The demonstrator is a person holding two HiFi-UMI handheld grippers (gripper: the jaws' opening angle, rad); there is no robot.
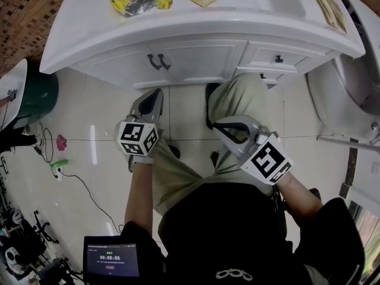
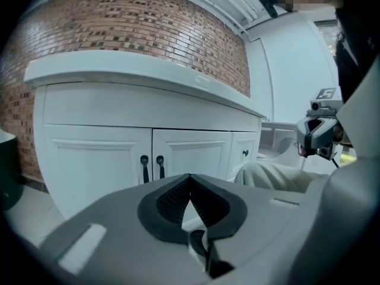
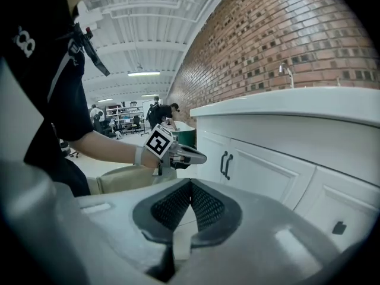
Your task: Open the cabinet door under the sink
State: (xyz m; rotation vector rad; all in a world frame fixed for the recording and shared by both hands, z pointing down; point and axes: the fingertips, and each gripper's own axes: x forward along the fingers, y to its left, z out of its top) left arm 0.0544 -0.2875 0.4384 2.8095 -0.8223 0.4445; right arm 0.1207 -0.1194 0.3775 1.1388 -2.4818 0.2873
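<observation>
left gripper [image 1: 154,97] clenched empty, aimed at the handles [image 1: 158,62] to hook a door [image 1: 199,61]; right gripper [image 1: 219,126] clenched empty too, spare by the knee [image 1: 237,94]

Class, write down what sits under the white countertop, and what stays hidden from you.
Under the countertop: two shut cabinet doors with paired dark handles, and a drawer to their right. The cabinet's inside is hidden behind the shut doors.
</observation>
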